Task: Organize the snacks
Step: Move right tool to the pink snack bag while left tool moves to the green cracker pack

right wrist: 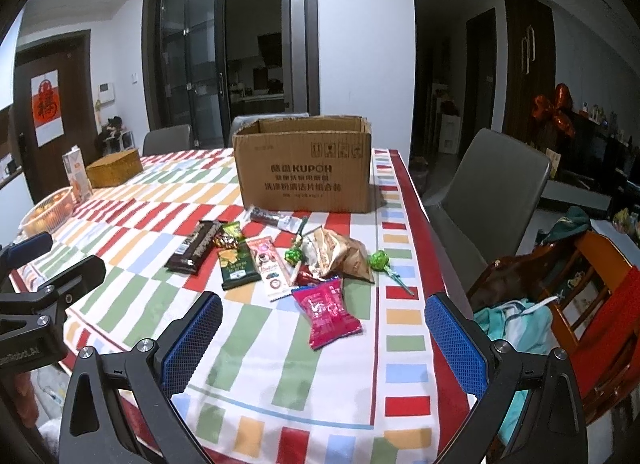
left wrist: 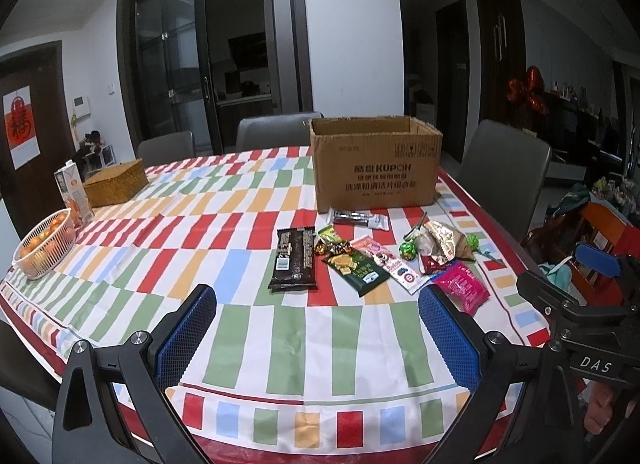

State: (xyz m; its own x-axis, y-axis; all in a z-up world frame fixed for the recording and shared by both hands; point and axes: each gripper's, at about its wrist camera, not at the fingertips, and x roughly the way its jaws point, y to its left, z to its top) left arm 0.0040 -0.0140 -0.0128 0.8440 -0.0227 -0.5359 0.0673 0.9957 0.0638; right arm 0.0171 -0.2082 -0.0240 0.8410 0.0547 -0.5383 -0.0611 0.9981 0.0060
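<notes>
Snacks lie in a loose cluster on the checked tablecloth in front of an open cardboard box [left wrist: 376, 162] [right wrist: 306, 164]. Among them are a dark brown chocolate pack [left wrist: 294, 258] [right wrist: 195, 246], a dark green cracker pack [left wrist: 356, 270] [right wrist: 237, 267], a pink strip packet [left wrist: 390, 264] [right wrist: 270, 266], a magenta pouch [left wrist: 462, 290] [right wrist: 326, 312], a crinkled brown bag [left wrist: 446, 244] [right wrist: 340, 250] and green lollipops [left wrist: 408, 250] [right wrist: 378, 260]. My left gripper [left wrist: 318, 328] hangs open over the near table edge, short of the snacks. My right gripper [right wrist: 324, 340] is open too, just before the magenta pouch.
A white basket of oranges [left wrist: 46, 246], a juice carton [left wrist: 74, 192] and a woven box [left wrist: 116, 182] stand at the table's left. Grey chairs [right wrist: 496, 192] ring the table. A wooden chair with clothes [right wrist: 560, 304] sits off the right edge.
</notes>
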